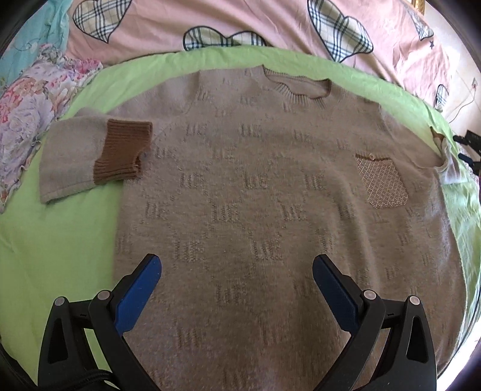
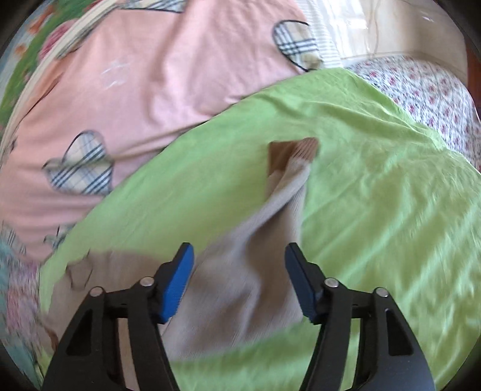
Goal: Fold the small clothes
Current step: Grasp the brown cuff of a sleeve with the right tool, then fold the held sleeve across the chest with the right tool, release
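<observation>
A beige knit sweater [image 1: 255,186] lies flat on a green sheet [image 1: 60,240], neck away from me, with a woven chest pocket [image 1: 381,183]. Its left sleeve [image 1: 90,156] with a brown cuff [image 1: 123,150] is folded in beside the body. My left gripper [image 1: 237,270] is open and empty over the lower body of the sweater. In the right wrist view the other sleeve [image 2: 270,228] runs away from me to its brown cuff [image 2: 294,150]. My right gripper [image 2: 239,258] is open with the sleeve between its blue fingers [image 2: 177,285]; the view is blurred.
A pink quilt with plaid hearts [image 1: 240,24] lies beyond the green sheet. A floral cloth [image 1: 30,114] is bunched at the left. A floral bedsheet [image 2: 427,93] shows at the far right of the right wrist view.
</observation>
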`<action>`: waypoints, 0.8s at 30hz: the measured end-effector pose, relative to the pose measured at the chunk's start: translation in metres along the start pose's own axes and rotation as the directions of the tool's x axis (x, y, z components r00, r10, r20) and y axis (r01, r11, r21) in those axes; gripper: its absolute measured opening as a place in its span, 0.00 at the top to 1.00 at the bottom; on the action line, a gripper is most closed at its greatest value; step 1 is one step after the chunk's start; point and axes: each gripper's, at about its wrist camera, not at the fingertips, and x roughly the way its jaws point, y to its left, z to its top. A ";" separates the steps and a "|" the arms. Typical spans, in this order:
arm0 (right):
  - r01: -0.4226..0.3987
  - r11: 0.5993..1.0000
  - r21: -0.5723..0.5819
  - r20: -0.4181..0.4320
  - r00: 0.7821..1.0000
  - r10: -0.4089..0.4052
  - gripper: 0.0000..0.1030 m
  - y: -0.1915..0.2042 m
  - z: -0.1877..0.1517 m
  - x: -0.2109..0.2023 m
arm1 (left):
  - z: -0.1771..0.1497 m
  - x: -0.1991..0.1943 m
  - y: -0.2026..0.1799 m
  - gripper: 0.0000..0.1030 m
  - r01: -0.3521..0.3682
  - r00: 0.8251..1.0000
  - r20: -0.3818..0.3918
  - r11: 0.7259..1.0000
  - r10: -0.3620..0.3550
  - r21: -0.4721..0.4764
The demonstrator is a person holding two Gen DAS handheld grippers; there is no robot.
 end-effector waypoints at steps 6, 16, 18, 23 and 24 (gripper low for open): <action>0.019 0.998 0.064 -0.013 1.000 -0.018 0.52 -0.032 0.033 0.043 | 0.008 0.017 -0.007 0.02 -0.011 0.999 -0.034 1.000 0.012 0.004; -0.072 0.997 -0.013 0.025 0.997 0.072 0.92 -0.012 0.040 0.052 | 0.015 0.025 -0.013 0.02 0.026 0.998 -0.052 1.000 -0.026 -0.013; -0.145 0.988 -0.049 0.008 0.989 0.146 0.92 0.011 0.029 0.046 | 0.014 0.024 -0.015 0.02 0.039 0.998 -0.052 0.999 -0.039 -0.015; -0.319 0.938 -0.135 -0.075 0.947 0.311 0.93 0.087 -0.003 0.031 | 0.007 0.014 -0.007 0.02 0.055 0.998 -0.036 0.998 -0.056 -0.033; -0.365 0.919 -0.149 -0.101 0.930 0.353 0.93 0.108 -0.012 0.029 | 0.006 0.012 -0.004 0.02 0.059 0.998 -0.033 0.997 -0.060 -0.041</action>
